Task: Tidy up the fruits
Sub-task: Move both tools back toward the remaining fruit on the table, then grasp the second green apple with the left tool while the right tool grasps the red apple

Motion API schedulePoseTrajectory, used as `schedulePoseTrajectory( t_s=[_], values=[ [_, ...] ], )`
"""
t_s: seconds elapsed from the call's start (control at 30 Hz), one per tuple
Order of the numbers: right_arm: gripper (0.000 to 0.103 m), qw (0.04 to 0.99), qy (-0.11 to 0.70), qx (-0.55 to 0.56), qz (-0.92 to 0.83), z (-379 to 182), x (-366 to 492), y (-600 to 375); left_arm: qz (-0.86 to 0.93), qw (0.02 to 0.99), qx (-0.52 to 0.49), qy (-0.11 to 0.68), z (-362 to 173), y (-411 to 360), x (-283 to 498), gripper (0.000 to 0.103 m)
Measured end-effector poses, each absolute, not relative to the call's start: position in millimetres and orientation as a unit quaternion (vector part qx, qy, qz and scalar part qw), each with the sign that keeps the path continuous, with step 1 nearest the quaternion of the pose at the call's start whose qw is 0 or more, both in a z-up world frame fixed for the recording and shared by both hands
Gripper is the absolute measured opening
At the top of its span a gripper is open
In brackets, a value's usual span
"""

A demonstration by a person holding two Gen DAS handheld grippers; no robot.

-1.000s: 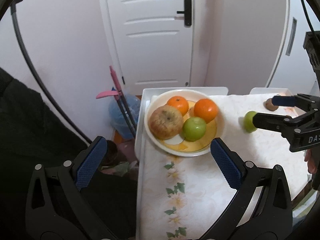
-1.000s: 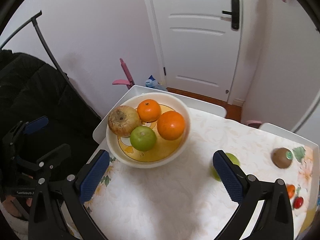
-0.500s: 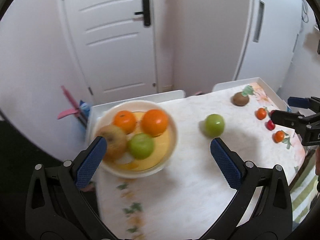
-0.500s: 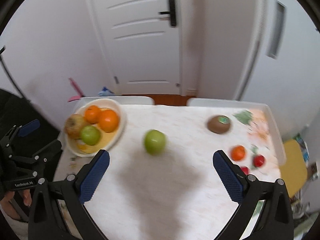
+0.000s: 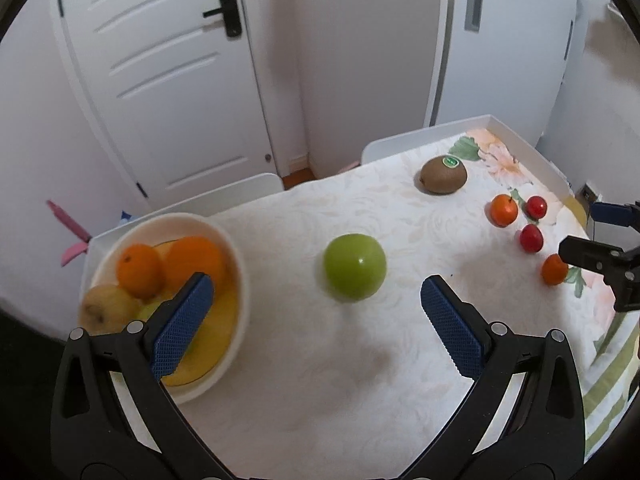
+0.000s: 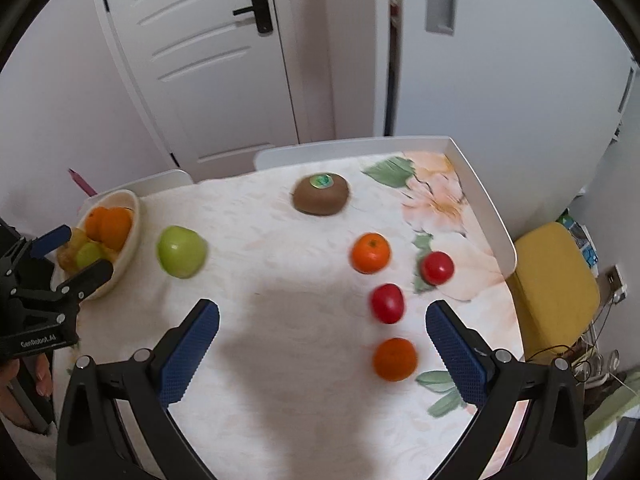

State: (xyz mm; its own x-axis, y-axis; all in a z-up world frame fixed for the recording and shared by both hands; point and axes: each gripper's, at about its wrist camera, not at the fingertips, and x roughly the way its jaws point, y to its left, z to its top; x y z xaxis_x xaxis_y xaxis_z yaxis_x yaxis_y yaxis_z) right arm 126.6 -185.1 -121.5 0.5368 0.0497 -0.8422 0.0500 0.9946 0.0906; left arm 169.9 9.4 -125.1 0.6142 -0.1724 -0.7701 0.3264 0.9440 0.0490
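Observation:
A cream bowl (image 5: 236, 264) (image 6: 134, 216) at the table's left end holds two oranges, a brownish apple and a green fruit. A loose green apple (image 5: 354, 266) (image 6: 181, 252) lies on the cloth just ahead of my left gripper (image 5: 316, 320), which is open and empty. My right gripper (image 6: 322, 340) is also open and empty, hovering over the right half. Close to it lie two small oranges (image 6: 371, 253) (image 6: 395, 359), two red fruits (image 6: 387, 303) (image 6: 437, 267) and a kiwi (image 6: 321, 199) (image 5: 443, 175) farther back.
The table (image 6: 280, 400) has a white raised rim (image 6: 492, 216) and a floral cloth. A yellow stool (image 6: 556, 292) stands off its right side. White doors (image 5: 160, 80) and a wall are behind. A hand (image 6: 38, 376) holds the left gripper's handle.
Both grippers have swung right, away from the bowl. The green apple now lies between the left fingers' line of sight; the small oranges and red fruits have come under the right gripper.

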Motion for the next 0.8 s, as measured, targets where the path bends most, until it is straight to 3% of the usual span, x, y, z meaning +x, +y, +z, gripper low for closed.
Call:
schedulePoseTrajectory(
  t_s=[0.2, 0.27, 0.4, 0.5, 0.57, 0.7, 0.73, 0.77, 0.8],
  values=[
    [0.103, 0.869, 0.492, 0.053, -0.010, -147, 133, -205, -0.137, 0.889, 0.093, 0.427, -151, -9, 189, 0.103],
    [0.098, 0.866, 0.497, 0.055, -0.012, -155, 135, -210, -0.135, 0.886, 0.094, 0.434, -160, -13, 195, 0.095],
    [0.098, 0.860, 0.507, 0.051, -0.012, -171, 139, -216, -0.133, 0.882, 0.098, 0.441, -173, -20, 204, 0.094],
    [0.091, 0.856, 0.514, 0.049, -0.012, -181, 141, -220, -0.135, 0.879, 0.100, 0.446, -180, -25, 208, 0.094],
    [0.087, 0.854, 0.518, 0.051, -0.012, -186, 143, -222, -0.136, 0.877, 0.101, 0.450, -185, -28, 211, 0.084],
    [0.087, 0.850, 0.523, 0.053, -0.013, -195, 146, -227, -0.135, 0.873, 0.098, 0.458, -193, -30, 216, 0.083],
    [0.086, 0.850, 0.524, 0.053, -0.013, -197, 147, -227, -0.136, 0.872, 0.096, 0.460, -194, -30, 217, 0.076],
    [0.081, 0.849, 0.525, 0.053, -0.013, -198, 148, -227, -0.137, 0.871, 0.096, 0.462, -196, -30, 217, 0.062],
    [0.078, 0.848, 0.527, 0.053, -0.011, -199, 148, -227, -0.138, 0.868, 0.096, 0.467, -197, -30, 218, 0.059]
  ],
)
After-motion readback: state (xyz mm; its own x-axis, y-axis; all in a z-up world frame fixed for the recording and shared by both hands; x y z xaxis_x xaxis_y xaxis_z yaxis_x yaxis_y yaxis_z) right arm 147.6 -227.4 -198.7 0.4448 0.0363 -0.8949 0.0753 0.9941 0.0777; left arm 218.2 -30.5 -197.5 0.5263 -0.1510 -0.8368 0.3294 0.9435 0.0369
